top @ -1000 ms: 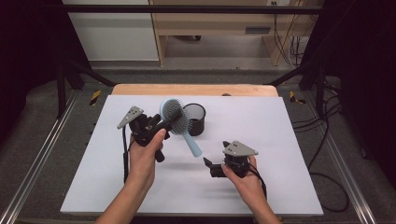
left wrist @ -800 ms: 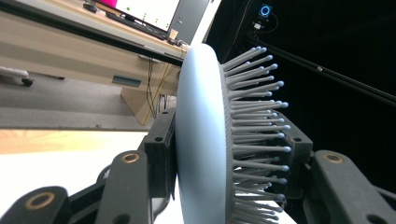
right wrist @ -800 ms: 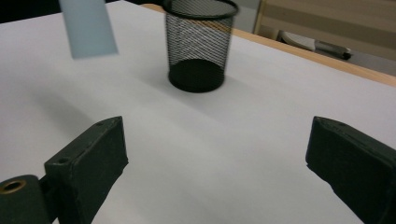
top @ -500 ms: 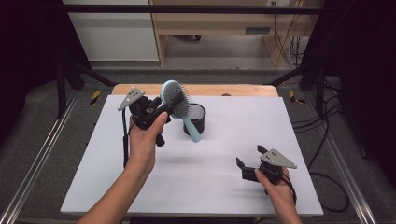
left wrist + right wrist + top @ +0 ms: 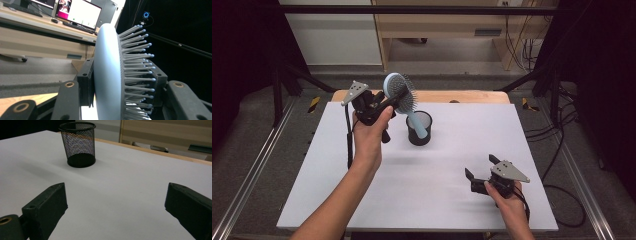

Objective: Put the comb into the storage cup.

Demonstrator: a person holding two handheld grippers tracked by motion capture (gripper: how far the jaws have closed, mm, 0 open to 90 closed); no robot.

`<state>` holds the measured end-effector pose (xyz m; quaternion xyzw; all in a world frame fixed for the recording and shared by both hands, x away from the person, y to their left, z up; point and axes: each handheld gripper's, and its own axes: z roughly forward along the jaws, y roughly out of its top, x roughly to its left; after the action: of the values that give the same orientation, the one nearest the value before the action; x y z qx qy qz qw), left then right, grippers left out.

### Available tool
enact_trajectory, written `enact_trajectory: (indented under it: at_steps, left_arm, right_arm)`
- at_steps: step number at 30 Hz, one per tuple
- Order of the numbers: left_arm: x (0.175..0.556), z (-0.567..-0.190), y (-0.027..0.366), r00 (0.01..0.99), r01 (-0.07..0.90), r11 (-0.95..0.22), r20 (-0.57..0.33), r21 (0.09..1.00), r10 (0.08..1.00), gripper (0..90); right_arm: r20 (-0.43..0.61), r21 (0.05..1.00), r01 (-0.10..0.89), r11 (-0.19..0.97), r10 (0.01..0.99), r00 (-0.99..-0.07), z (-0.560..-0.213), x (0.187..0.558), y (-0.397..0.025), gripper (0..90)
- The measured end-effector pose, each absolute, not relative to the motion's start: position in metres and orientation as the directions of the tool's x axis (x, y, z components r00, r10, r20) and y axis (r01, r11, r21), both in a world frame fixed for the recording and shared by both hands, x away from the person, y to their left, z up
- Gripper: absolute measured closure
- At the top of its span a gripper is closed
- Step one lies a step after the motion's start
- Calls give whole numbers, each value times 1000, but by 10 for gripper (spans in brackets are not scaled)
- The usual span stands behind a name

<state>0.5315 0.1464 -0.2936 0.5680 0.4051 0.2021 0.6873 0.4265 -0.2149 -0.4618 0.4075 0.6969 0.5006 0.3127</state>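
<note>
Your left gripper (image 5: 388, 102) is clamped on the head of the brush (image 5: 399, 95), held up over the far left part of the table (image 5: 337, 190). In the left gripper view the brush (image 5: 110, 75) stands edge-on between the two black jaws, one jaw pressed on its smooth pale blue back, the other on the bristle side, with the bristles pointing right. From above, the brush handle slopes down and to the right from the head, and its lower end sits inside the rim of the cup (image 5: 419, 129), a black mesh holder standing just right of your left hand (image 5: 369, 137). Whether the handle tip touches the cup's bottom you cannot tell. Your right gripper (image 5: 479, 172) rests low near the right front corner of the table, well apart from the brush and cup, with its jaws spread wide and nothing between them. In the right gripper view the cup (image 5: 78, 143) stands upright on the white surface, far ahead and left of the gap between those jaws.
</note>
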Motion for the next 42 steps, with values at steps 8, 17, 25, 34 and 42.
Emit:
enact_trajectory:
  at_steps: [8,17,25,34,42]
  left_arm:
    - [538,-294,146,580,169,287,-331,943,744,504]
    - [548,-297,146,564,166,296,-336,941,754,504]
    - [554,-297,145,556,157,303,-338,940,760,504]
    - [562,-301,144,545,158,316,-350,935,762,504]
    - [569,-306,145,533,158,327,-359,932,766,504]
  right_arm:
    - [-40,951,250,181,875,-482,-463,426,-214,42]
    - [-57,952,238,194,873,-485,-464,426,-213,43]
    - [-60,952,235,196,872,-486,-464,427,-214,39]
    - [-61,951,235,200,869,-491,-465,427,-213,38]
    - [-61,950,237,202,867,-495,-465,427,-213,38]
